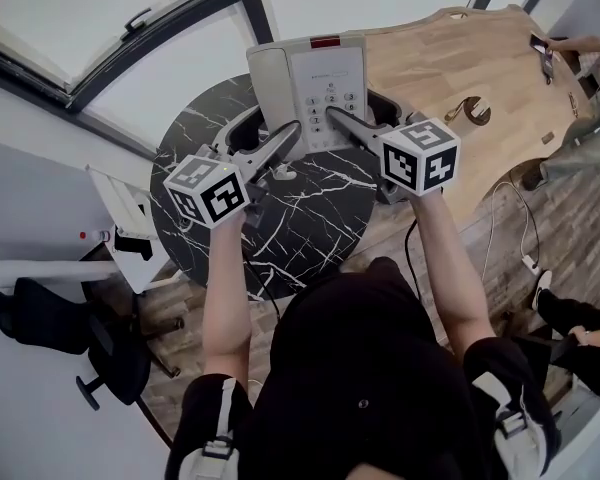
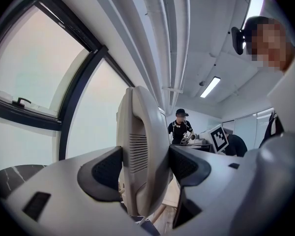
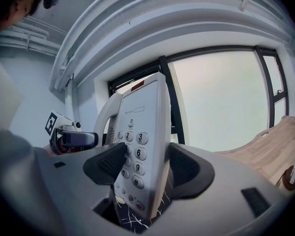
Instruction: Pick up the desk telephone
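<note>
The desk telephone (image 1: 310, 83) is off-white, with a handset on its left and a keypad on its right. It hangs face up over the far edge of the round black marble table (image 1: 310, 218), held from both sides. My left gripper (image 1: 288, 134) is shut on the handset side (image 2: 140, 132), and both pads (image 2: 105, 173) press on it. My right gripper (image 1: 336, 119) is shut on the keypad side (image 3: 142, 117), one pad over the keys and the other behind the body. The marble top shows below the phone in the right gripper view.
A curved wooden table (image 1: 460, 58) lies to the right, with a person's hand (image 1: 570, 43) at its far end. A black office chair (image 1: 50, 318) stands at the lower left. Large windows are behind the phone. Another person (image 2: 179, 127) stands far off in the room.
</note>
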{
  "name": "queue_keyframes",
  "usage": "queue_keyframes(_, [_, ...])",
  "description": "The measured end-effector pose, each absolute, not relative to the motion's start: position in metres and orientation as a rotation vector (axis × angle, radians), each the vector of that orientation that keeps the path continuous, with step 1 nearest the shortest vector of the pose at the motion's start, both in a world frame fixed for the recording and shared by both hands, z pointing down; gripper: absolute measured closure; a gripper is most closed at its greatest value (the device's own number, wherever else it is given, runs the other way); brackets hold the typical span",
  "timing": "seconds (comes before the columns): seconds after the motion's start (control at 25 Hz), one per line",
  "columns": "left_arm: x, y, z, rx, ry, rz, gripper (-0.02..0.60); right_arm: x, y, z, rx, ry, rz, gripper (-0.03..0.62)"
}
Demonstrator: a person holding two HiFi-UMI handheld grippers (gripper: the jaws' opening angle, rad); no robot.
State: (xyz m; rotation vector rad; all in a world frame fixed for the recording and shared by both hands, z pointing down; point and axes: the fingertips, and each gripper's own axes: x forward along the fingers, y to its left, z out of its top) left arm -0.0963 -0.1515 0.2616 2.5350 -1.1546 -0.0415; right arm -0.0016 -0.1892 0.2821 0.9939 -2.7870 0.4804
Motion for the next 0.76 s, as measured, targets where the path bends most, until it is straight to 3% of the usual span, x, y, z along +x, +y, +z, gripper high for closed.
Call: queue_keyframes(0.76, [-0.1034, -0.155, 0.263, 2.539, -1.149, -0.034, 0.264, -0.0085, -0.1926, 0.2818, 1.0, -2.782, 0.457, 0.29])
